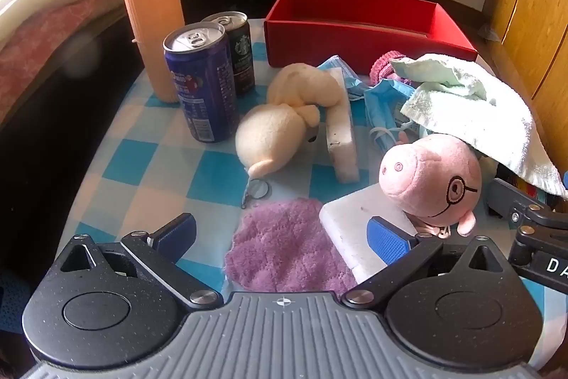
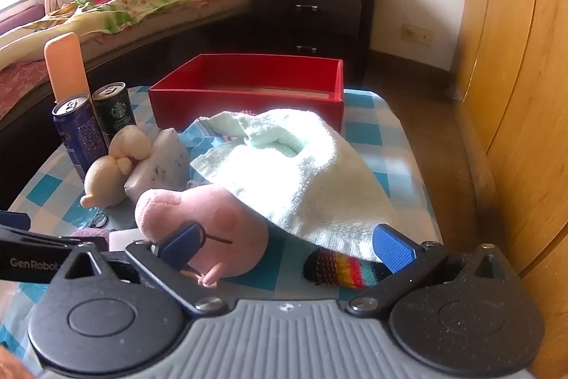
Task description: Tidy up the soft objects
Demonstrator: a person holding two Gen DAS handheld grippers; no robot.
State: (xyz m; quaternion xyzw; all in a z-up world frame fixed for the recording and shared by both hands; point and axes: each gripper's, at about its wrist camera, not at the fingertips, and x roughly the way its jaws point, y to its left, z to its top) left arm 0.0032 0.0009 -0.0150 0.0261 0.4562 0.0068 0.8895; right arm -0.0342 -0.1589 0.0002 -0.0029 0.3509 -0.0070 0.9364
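A pink pig plush [image 1: 431,178] [image 2: 202,222] lies on white foam [image 1: 355,229], half under a pale green towel [image 1: 472,109] [image 2: 301,176]. A cream plush [image 1: 280,126] [image 2: 113,169] lies mid-table beside a white sponge block [image 1: 342,137]. A purple fuzzy cloth [image 1: 287,247] lies just ahead of my left gripper [image 1: 284,237], which is open and empty. My right gripper [image 2: 287,247] is open and empty, with the pig by its left finger and a striped knit sock [image 2: 340,267] by its right. An empty red box [image 1: 358,23] [image 2: 248,87] stands at the table's far end.
Two drink cans [image 1: 202,80] [image 1: 238,48] and a tall orange case [image 1: 152,20] stand at the left. Blue face masks [image 1: 383,109] and a pink knit item [image 1: 385,64] lie under the towel. A bed is to the left, a wooden wardrobe [image 2: 525,95] to the right.
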